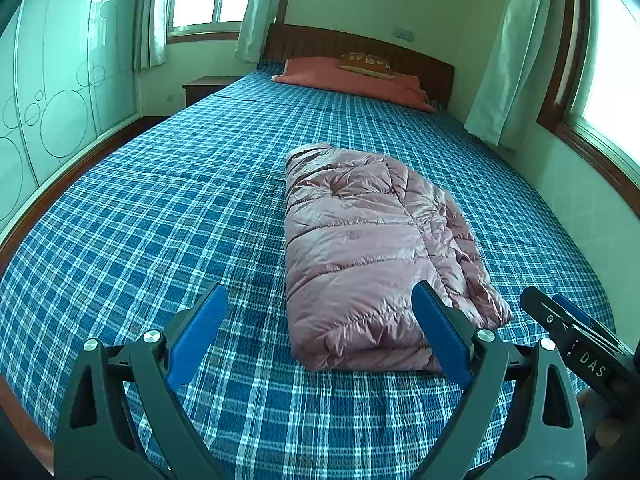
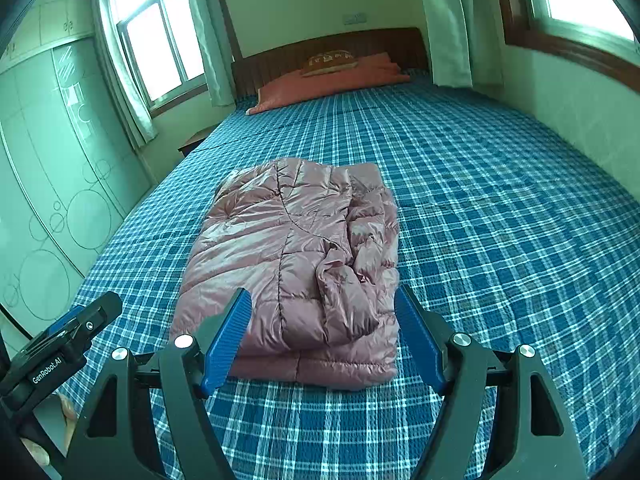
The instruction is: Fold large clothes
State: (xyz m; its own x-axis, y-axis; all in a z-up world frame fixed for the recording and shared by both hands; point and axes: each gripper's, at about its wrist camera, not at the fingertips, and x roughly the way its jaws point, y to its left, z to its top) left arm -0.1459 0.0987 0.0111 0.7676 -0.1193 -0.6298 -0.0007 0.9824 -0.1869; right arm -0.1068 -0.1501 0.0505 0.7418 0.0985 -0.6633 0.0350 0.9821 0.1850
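Observation:
A pink quilted puffer jacket (image 1: 360, 240) lies folded into a long bundle on the blue plaid bed (image 1: 160, 220). It also shows in the right wrist view (image 2: 296, 264). My left gripper (image 1: 320, 296) is open and empty, hovering just short of the jacket's near end, its right finger in front of the bundle. My right gripper (image 2: 324, 300) is open and empty, its fingers on either side of the jacket's near end, above the bed. Each gripper shows at the edge of the other's view: the right one (image 1: 576, 328), the left one (image 2: 80, 328).
A red pillow (image 1: 352, 80) with a small brown cushion (image 1: 366, 63) lies by the wooden headboard (image 1: 360, 46). A wardrobe (image 1: 48, 100) stands to the left, a nightstand (image 1: 204, 87) beside the bed. Curtained windows (image 2: 160, 40) are behind and on the right wall.

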